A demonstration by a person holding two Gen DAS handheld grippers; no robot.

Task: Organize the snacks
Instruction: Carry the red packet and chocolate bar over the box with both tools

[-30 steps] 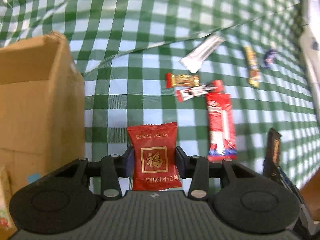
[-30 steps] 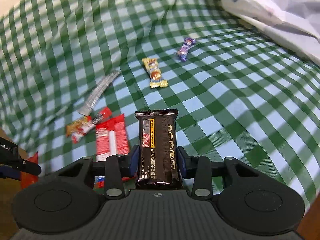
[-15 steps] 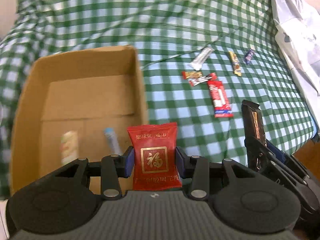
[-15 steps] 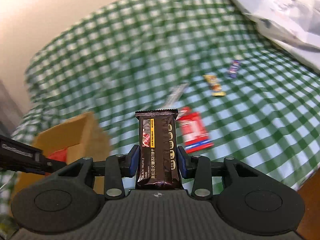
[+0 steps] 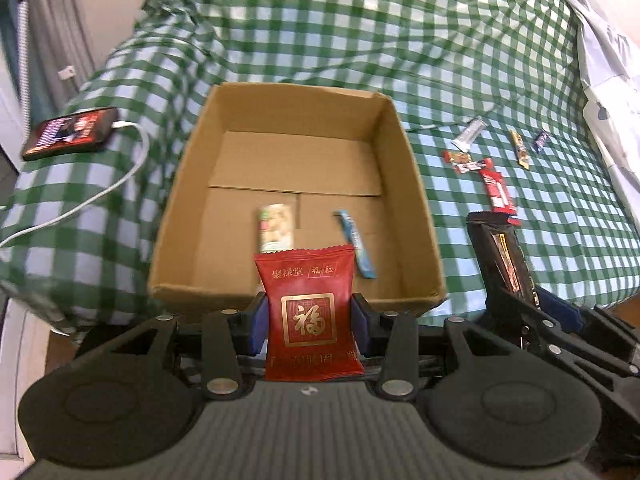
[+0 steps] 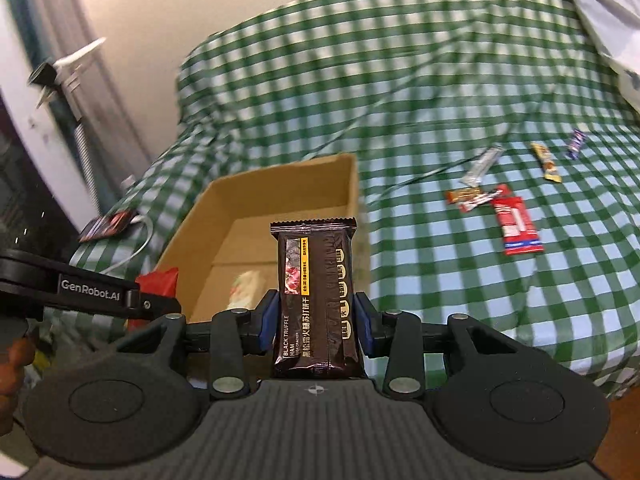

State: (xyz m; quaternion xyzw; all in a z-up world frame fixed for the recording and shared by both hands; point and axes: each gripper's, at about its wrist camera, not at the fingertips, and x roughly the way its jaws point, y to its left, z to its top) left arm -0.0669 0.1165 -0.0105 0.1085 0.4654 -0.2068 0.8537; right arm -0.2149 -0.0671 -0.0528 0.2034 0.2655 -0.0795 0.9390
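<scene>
My left gripper (image 5: 307, 322) is shut on a red snack packet (image 5: 308, 312), held just before the near wall of an open cardboard box (image 5: 416, 184). The box holds a pale green packet (image 5: 275, 227) and a blue stick (image 5: 355, 243). My right gripper (image 6: 315, 320) is shut on a dark brown cracker pack (image 6: 314, 300), right of the left gripper and near the box (image 6: 340, 184). It also shows in the left wrist view (image 5: 500, 256). Several loose snacks lie on the checked cloth: a red bar (image 5: 497, 189), a silver stick (image 5: 468, 134), a yellow bar (image 5: 519, 148).
A phone (image 5: 70, 133) with a white cable (image 5: 120, 176) lies on the cloth left of the box. A white plastic bag (image 5: 608, 80) lies at the far right. The green checked cloth (image 5: 360, 32) covers the whole surface; its front edge drops off near me.
Both grippers have pulled back and up from the loose snacks and swung left toward the box, each still holding its packet. The box's inside is now in view.
</scene>
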